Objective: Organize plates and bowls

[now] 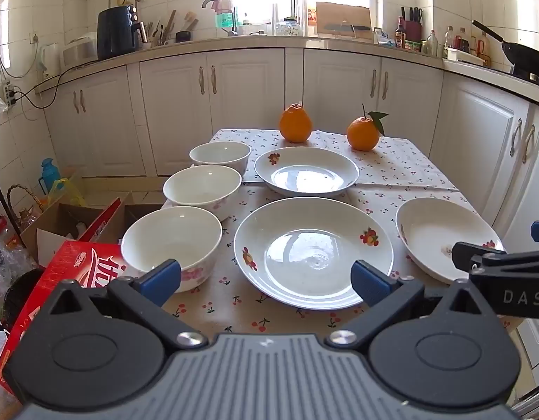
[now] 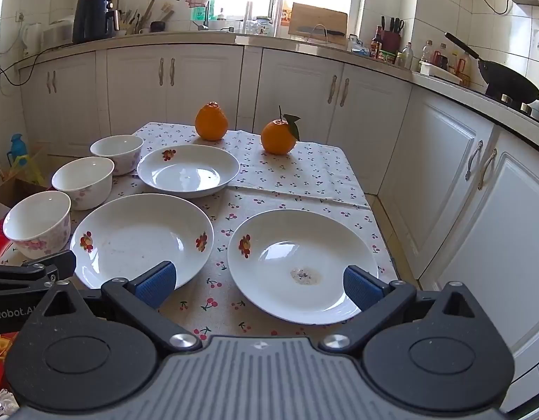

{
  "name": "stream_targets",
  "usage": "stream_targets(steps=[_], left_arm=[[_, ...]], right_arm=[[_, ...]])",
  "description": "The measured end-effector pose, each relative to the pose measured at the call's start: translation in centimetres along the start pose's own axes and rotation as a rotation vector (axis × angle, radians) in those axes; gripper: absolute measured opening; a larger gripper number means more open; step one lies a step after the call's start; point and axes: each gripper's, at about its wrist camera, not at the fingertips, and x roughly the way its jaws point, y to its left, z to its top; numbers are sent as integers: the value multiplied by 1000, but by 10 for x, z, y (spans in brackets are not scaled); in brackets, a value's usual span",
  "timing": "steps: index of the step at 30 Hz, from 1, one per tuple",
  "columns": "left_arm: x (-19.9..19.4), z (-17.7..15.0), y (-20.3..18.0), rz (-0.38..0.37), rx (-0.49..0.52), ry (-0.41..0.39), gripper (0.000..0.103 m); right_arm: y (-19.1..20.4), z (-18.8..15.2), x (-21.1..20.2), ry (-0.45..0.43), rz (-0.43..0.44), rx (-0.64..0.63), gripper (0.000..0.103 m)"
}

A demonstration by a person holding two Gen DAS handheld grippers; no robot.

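Three white plates with fruit prints lie on the cherry-print table: a near middle plate (image 1: 313, 252) (image 2: 141, 238), a far plate (image 1: 306, 171) (image 2: 188, 169) and a right plate (image 1: 444, 238) (image 2: 302, 264). Three white bowls stand in a row at the left: near (image 1: 171, 241) (image 2: 38, 222), middle (image 1: 203, 189) (image 2: 83, 182), far (image 1: 220, 155) (image 2: 117, 152). My left gripper (image 1: 266, 281) is open and empty, low over the near middle plate's front. My right gripper (image 2: 259, 285) is open and empty at the right plate's near left rim.
Two oranges (image 1: 295, 122) (image 1: 363, 133) sit at the table's far edge. A red box (image 1: 70, 280) and cardboard boxes (image 1: 77, 224) stand on the floor left of the table. White cabinets (image 2: 461, 175) run close along the right and back.
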Motion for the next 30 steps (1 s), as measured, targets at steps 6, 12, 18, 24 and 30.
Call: stream_targets(steps=[6, 12, 18, 24, 30], left_arm=[[-4, 0, 1, -4, -7, -4, 102], [-2, 0, 0, -3, -7, -1, 102], [-2, 1, 3, -4, -8, 0, 102], [-2, -1, 0, -2, -10, -1, 102], [-2, -1, -1, -1, -11, -2, 102]], right_arm=[[0, 0, -1, 3, -4, -9, 103], [-3, -2, -3, 0, -4, -5, 103], [1, 0, 0, -3, -1, -1, 103], [1, 0, -1, -7, -5, -2, 103], [1, 0, -1, -8, -6, -3, 103]])
